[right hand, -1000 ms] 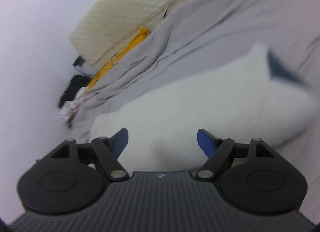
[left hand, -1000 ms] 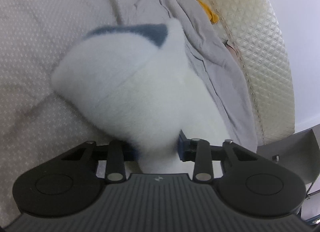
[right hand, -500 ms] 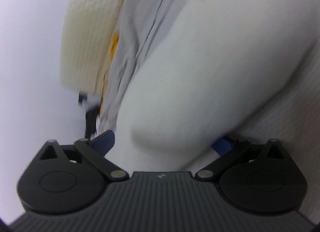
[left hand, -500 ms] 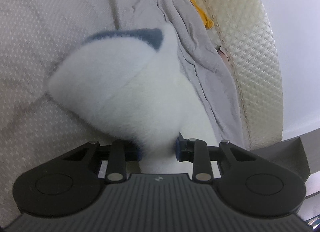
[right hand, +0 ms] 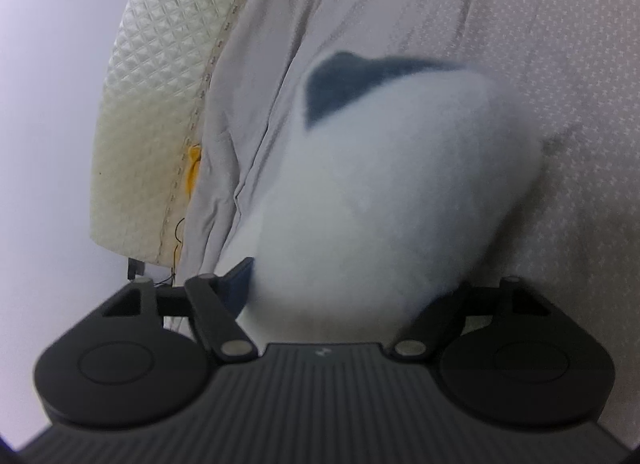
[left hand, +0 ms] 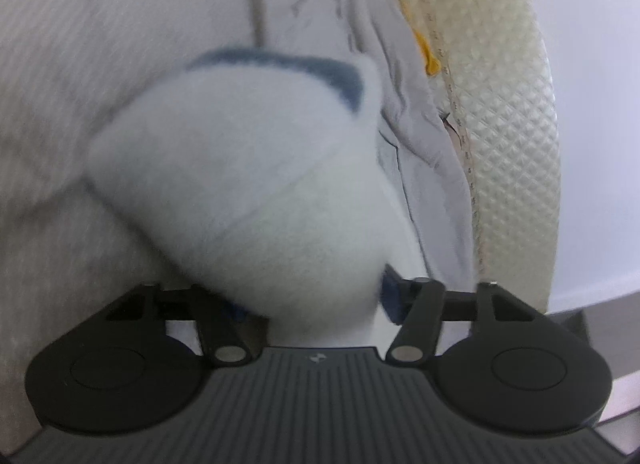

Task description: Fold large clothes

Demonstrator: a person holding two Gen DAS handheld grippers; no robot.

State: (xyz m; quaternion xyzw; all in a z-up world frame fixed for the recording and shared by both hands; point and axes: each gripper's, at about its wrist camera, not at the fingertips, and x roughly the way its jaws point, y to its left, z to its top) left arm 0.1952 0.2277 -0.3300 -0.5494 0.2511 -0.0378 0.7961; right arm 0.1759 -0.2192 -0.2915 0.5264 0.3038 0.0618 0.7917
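A fluffy white fleece garment with a dark blue trim (left hand: 240, 184) lies bunched on the grey dotted bedspread (left hand: 100, 64) beside a cream quilted headboard (left hand: 512, 124), folding far from finished. The left tool (left hand: 312, 300), jaws just widened, straddles the fleece; whether its pads press cannot be told. The right tool (right hand: 344, 288), jaws just narrowing, likewise flanks it. No writing is legible.

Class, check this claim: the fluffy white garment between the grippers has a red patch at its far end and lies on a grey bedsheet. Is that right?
Not quite. The patch on the white garment is dark blue, not red, as the right wrist view shows. The garment does lie on the grey bedsheet.
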